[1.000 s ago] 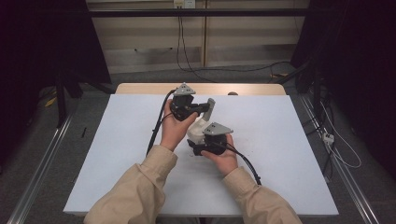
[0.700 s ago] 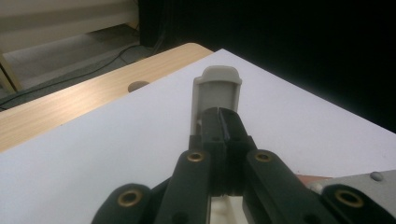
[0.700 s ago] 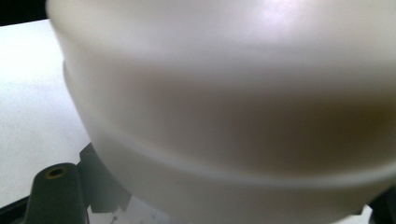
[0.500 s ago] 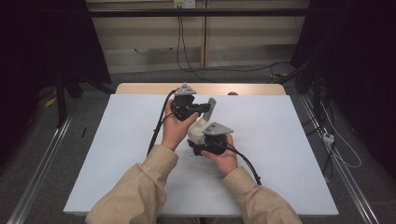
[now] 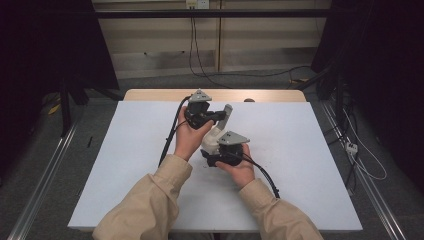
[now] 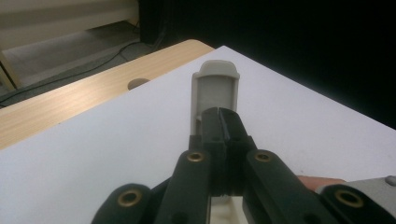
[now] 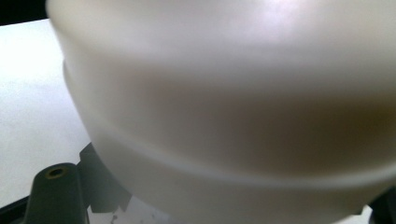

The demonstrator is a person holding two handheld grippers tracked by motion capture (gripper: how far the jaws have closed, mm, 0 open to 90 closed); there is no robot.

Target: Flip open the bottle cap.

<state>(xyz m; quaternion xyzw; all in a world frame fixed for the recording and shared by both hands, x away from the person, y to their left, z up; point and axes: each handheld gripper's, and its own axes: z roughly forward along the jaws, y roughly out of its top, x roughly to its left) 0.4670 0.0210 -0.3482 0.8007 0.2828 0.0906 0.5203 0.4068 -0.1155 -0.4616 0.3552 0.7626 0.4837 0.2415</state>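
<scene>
So both hands were up over the middle of the white table (image 5: pixel 300 150), working on one pale plastic thing (image 5: pixel 216 137) held between the two tools. The left gripper (image 6: pixel 220 122) had its jaws pinched together on the grey flap (image 6: pixel 215 86) that sticks up from it, and in its own view you could see the flap poking out past the closed tips. My guess is it was gripping there to pry or fold that flap while the other hand steadied the body.

The right gripper (image 5: pixel 222 155) sat low, just off the tabletop, right against the rounded cream body (image 7: pixel 233 93), which was so close to its camera I honestly couldn't tell whether its jaws were clamped on it or not.

Nothing else was on the table. Black cables (image 5: pixel 167 147) trailed off both tools toward the person, and a bare wooden strip with a hole (image 6: pixel 137 84) ran along the far edge. Nothing was really in the way.
</scene>
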